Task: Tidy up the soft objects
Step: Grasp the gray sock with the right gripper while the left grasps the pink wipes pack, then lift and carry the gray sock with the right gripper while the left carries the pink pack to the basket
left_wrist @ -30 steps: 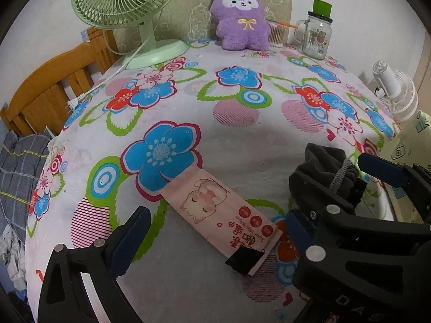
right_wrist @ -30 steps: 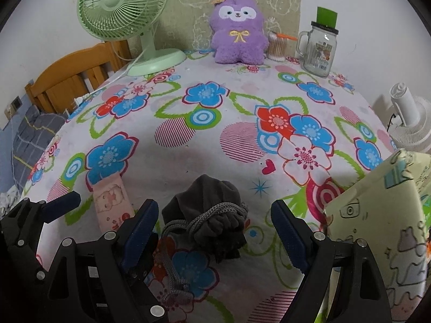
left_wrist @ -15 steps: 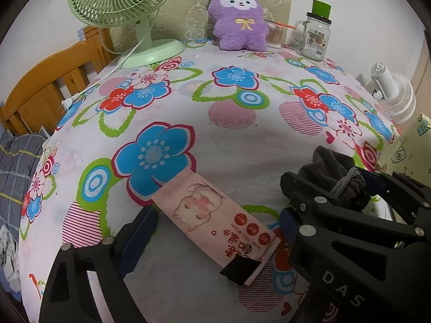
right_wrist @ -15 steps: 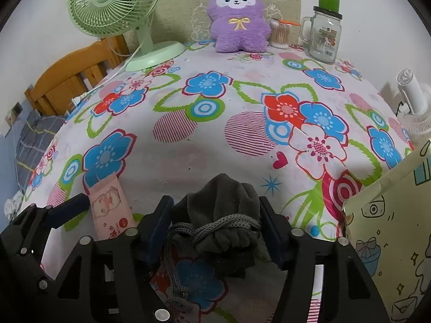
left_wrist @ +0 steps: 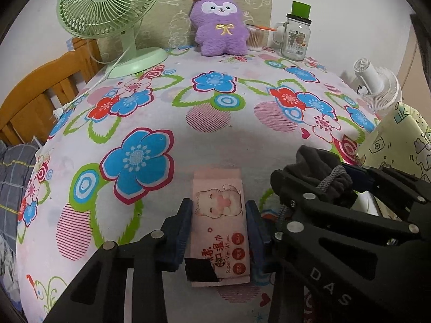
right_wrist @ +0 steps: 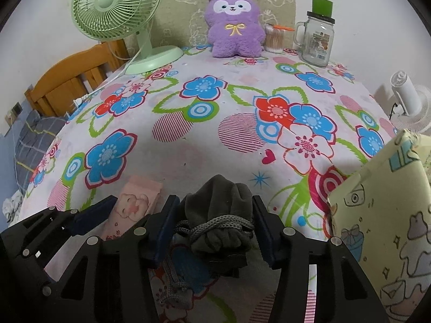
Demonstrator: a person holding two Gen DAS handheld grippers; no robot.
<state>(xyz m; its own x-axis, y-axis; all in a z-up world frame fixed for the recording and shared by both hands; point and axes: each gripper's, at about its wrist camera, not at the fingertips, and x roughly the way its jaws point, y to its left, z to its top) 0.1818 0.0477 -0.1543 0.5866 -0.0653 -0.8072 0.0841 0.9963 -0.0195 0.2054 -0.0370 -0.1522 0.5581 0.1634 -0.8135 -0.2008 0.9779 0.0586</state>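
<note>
Left claw (left_wrist: 218,231): mine, closing on the pink wet-wipes pack (left_wrist: 219,215); both pads lie against its long sides, near the table's front edge.
Right claw (right_wrist: 212,231): mine, closing on the dark grey drawstring pouch (right_wrist: 218,212); pads press its two flanks, just right of the wipes pack.
Table (left_wrist: 161,123): flowered cloth; carries everything named here.
Glass jar (left_wrist: 295,40): one, far right corner, lid with green top; contents cannot be told.
Small clear cup (right_wrist: 274,39): one, between plush and jar, filled with cotton swabs.
Patterned yellow bag (right_wrist: 377,215): one, at the right edge; inside hidden.
Purple plush (left_wrist: 219,24): one, upright at the far edge.
Green fan (left_wrist: 107,8): one, far left corner.
White fan (right_wrist: 409,102): one, beyond the right edge.
Soft items gripped: two, one per claw.
</note>
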